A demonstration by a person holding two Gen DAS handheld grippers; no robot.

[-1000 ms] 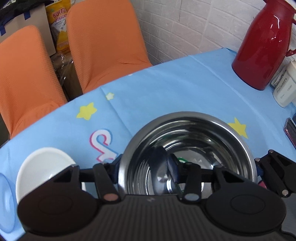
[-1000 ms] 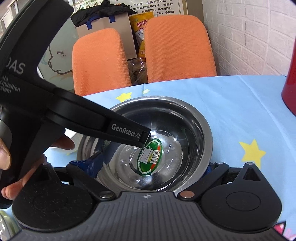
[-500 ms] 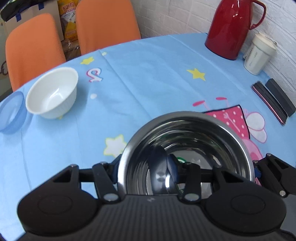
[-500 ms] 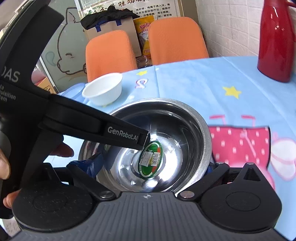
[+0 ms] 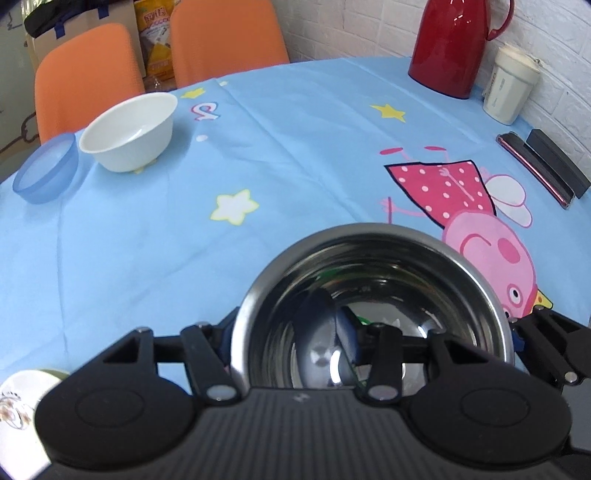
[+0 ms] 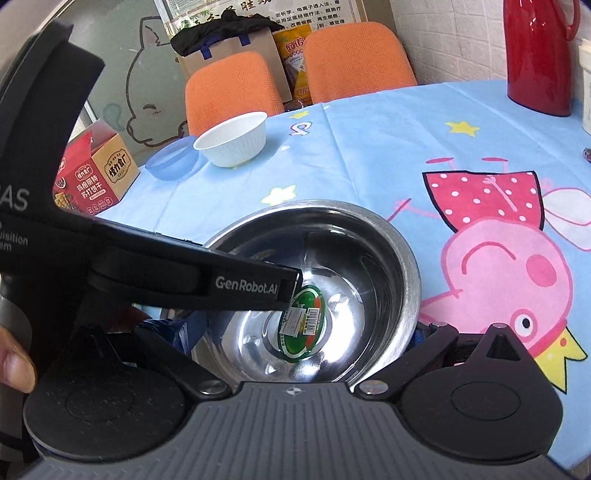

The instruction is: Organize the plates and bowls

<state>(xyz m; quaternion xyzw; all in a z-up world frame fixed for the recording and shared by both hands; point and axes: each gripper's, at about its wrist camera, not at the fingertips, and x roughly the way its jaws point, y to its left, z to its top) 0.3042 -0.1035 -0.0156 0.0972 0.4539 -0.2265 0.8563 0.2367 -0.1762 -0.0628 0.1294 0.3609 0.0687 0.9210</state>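
Mid-carry, as far as can be judged: steel bowl (image 5: 373, 254) held low over the near part of the table (image 5: 295, 147), perhaps just off the cloth, perhaps resting on it; cannot tell which. Clamped on its left wall by the left gripper (image 5: 284, 332), one finger outside the rim and the other inside, close to the green sticker (image 6: 303, 325) on the bottom. Straddled from edge to edge by the right gripper (image 6: 295, 332), fingers spread wide; right finger looks to touch the rim, left finger hidden behind the other tool, so cannot tell whether really pressing.

Next, probably: bring the steel bowl toward the white bowl (image 5: 127, 136) and the blue bowl (image 5: 46, 170), standing side by side and nearly touching at the far left edge. Being the widest, better as the base of a stack. Needed for this: keep it level, set it down flat beside them, then loosen both grips without dragging the cloth.

Round table under a light blue cloth with stars and a pink pig cartoon, a little wrinkled. Behind it a white brick wall (image 5: 332, 26), two orange chairs (image 5: 225, 40), a paper bag (image 6: 229, 48) and a printed carton (image 6: 99, 173). At the far right a red thermos (image 5: 450, 44), a white cup (image 5: 509, 88), two dark flat cases (image 5: 554, 166).
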